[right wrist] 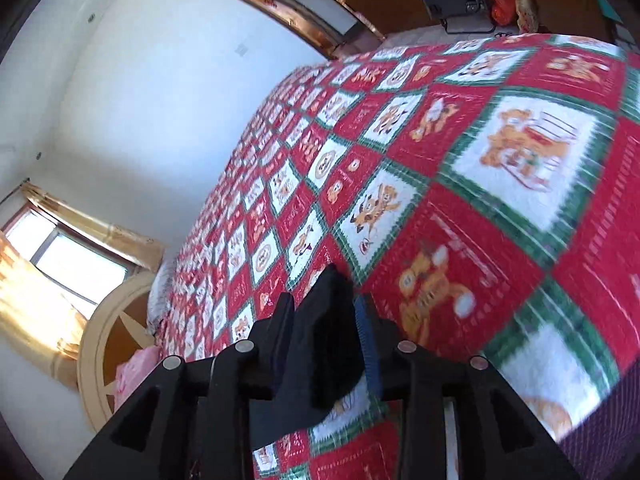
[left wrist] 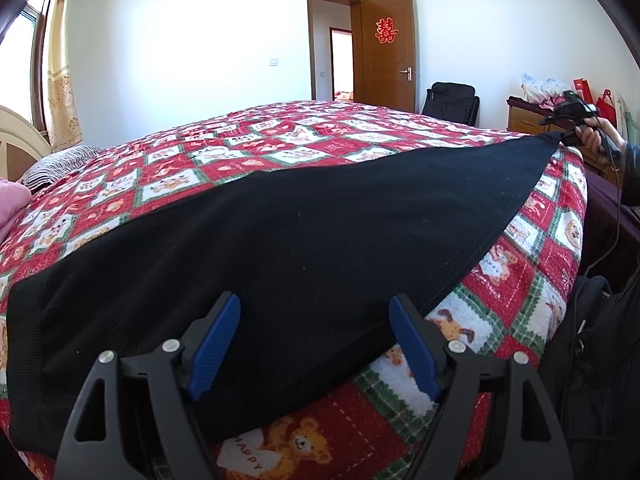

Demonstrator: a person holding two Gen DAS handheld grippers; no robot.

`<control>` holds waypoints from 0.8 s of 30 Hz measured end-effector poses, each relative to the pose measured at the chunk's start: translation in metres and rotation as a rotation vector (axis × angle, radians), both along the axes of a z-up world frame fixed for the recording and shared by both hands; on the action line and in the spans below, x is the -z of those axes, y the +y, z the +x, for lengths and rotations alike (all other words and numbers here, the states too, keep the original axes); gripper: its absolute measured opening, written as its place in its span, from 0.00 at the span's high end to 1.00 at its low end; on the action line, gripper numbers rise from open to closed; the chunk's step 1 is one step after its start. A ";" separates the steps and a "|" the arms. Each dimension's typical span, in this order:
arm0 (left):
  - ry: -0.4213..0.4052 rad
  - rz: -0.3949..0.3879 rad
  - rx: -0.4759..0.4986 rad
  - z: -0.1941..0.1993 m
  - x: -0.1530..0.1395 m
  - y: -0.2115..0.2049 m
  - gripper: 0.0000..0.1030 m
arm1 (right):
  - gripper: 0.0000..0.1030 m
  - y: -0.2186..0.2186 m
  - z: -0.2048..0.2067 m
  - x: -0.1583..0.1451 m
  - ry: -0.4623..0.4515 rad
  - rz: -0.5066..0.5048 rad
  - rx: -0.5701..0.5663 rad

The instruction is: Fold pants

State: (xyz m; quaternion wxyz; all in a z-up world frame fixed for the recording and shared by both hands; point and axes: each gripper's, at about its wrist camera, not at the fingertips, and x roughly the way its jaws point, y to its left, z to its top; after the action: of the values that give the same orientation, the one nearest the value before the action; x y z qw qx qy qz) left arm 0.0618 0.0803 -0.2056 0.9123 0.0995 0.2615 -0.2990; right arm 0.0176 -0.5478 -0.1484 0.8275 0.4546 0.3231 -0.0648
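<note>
Black pants (left wrist: 288, 248) lie stretched across the red patchwork bedspread (left wrist: 248, 148), waistband at the near left. My left gripper (left wrist: 316, 320) is open, its blue pads (left wrist: 218, 344) straddling the pants' near edge just above the cloth. My right gripper (left wrist: 560, 138) shows far right in the left wrist view, pulling the pants' far corner. In the right wrist view the right gripper (right wrist: 326, 320) is shut on a bunch of the black fabric (right wrist: 324, 344), above the bedspread (right wrist: 480, 184).
A cream headboard (right wrist: 116, 344) and pink pillow (left wrist: 10, 204) are at the bed's left end. An open brown door (left wrist: 386, 52), a black chair (left wrist: 452, 102) and a wooden cabinet (left wrist: 528, 118) stand beyond the bed. The bed edge drops off at right.
</note>
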 end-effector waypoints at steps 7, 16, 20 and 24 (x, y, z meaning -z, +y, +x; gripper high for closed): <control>-0.001 0.000 -0.001 0.000 0.000 0.000 0.22 | 0.67 0.023 0.063 0.010 0.179 -0.132 -0.124; -0.003 0.000 -0.002 0.001 0.000 -0.001 0.21 | 0.94 0.038 0.064 -0.028 0.146 -0.352 -0.114; -0.004 0.001 -0.003 0.002 0.000 -0.002 0.21 | 0.94 0.038 0.079 -0.028 0.149 -0.399 -0.111; -0.004 0.001 -0.003 0.002 0.000 -0.003 0.21 | 0.92 0.026 0.084 0.005 0.235 -0.336 -0.103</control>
State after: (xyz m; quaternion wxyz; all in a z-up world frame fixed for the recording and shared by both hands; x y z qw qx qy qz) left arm 0.0633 0.0778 -0.2053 0.9132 0.1002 0.2599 -0.2974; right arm 0.1021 -0.5223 -0.1534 0.8506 0.2823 0.4249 -0.1278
